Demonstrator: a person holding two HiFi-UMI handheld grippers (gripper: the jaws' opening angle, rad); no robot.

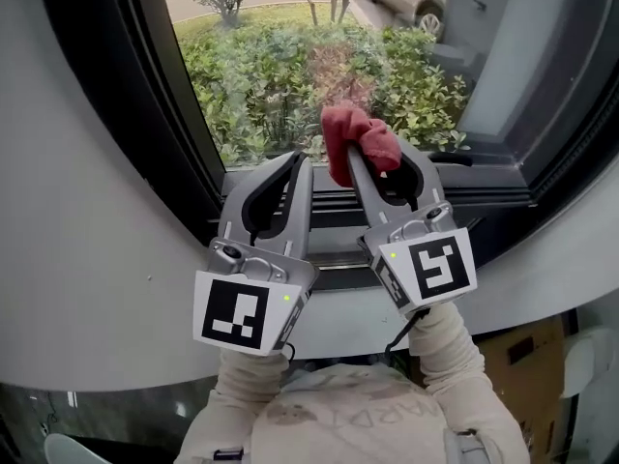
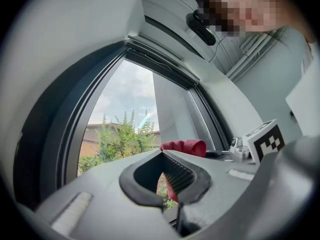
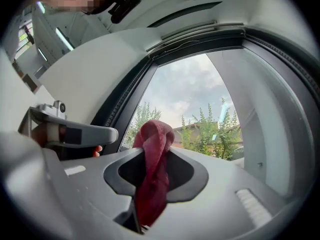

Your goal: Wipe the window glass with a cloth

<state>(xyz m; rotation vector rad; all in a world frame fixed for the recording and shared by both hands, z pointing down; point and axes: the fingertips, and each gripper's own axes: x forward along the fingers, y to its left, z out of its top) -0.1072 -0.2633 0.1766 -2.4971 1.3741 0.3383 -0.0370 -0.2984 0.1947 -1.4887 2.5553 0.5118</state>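
The left gripper (image 1: 298, 162) points at the bottom edge of the window glass (image 1: 280, 56), toward its left end, with its jaws closed together and nothing between them. Just beside it, the right gripper (image 1: 379, 167) has its jaws clamped on a red cloth (image 1: 356, 138). The cloth bunches up past the jaw tips at the middle of the glass's bottom edge, above the dark window frame (image 1: 484, 193). I cannot tell whether it touches the glass. Green bushes (image 1: 406, 75) show outside.
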